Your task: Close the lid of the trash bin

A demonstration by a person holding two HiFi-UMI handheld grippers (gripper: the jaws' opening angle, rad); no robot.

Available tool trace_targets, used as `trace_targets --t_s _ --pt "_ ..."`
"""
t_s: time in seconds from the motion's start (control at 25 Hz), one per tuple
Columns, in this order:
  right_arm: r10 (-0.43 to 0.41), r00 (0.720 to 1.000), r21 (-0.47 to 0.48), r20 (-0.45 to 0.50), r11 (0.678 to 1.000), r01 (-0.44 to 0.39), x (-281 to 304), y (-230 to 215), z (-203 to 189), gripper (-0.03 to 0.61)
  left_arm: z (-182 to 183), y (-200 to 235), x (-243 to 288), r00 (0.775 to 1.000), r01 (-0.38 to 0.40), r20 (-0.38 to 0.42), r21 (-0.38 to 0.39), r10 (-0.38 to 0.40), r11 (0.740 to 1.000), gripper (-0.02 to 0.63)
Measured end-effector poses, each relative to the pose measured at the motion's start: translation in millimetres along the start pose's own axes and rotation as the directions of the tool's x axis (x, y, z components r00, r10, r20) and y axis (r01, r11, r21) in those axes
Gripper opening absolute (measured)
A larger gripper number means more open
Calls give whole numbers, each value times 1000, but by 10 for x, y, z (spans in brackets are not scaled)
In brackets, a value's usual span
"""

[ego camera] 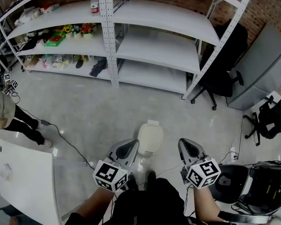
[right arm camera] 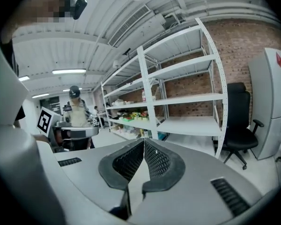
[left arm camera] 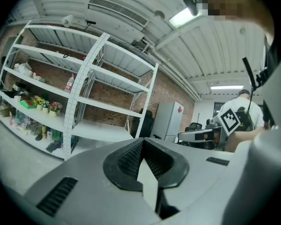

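left gripper [ego camera: 130, 146], right gripper [ego camera: 187, 146]: jaws clenched, empty; lower one onto bin lid [ego camera: 150, 139], press flat with closed tips

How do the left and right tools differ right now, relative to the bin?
In the head view the left tool sits at the trash bin's left edge; the right tool stands off to its right, floor between. Shelving fills the left of the left tool's view, the right of the right tool's. Both are shut, empty.
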State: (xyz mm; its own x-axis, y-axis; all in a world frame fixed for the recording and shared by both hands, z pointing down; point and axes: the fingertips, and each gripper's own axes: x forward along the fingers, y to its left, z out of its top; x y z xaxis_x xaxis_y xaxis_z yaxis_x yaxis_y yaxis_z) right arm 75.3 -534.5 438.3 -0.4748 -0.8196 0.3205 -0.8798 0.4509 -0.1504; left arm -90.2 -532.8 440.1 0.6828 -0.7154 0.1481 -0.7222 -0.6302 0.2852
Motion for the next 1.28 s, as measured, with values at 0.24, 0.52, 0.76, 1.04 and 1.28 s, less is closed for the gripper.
trace_targets --t_s 0.24,0.52,0.76,1.04,1.28 --pt "73 996 -55 60 996 -70 -576 248 6 9 14 -584 -329 999 15 35 1 -15 1000 0" --pt "149 980 -62 128 988 -142 -1495 410 -129 9 -45 -1622 -744 998 -4 62 51 1 999 0" --pt "184 969 -49 164 983 -179 -2209 342 -78 9 -51 -2367 -945 1000 -19 18 90 18 996 0" --pt "164 966 -59 200 986 -155 -3000 901 -354 9 -227 -2953 -1742 999 -5 41 113 1 994 0" --pt "102 979 -89 174 992 -87 -3477 1398 -585 9 -411 -3244 -2423 995 50 79 125 -61 991 0"
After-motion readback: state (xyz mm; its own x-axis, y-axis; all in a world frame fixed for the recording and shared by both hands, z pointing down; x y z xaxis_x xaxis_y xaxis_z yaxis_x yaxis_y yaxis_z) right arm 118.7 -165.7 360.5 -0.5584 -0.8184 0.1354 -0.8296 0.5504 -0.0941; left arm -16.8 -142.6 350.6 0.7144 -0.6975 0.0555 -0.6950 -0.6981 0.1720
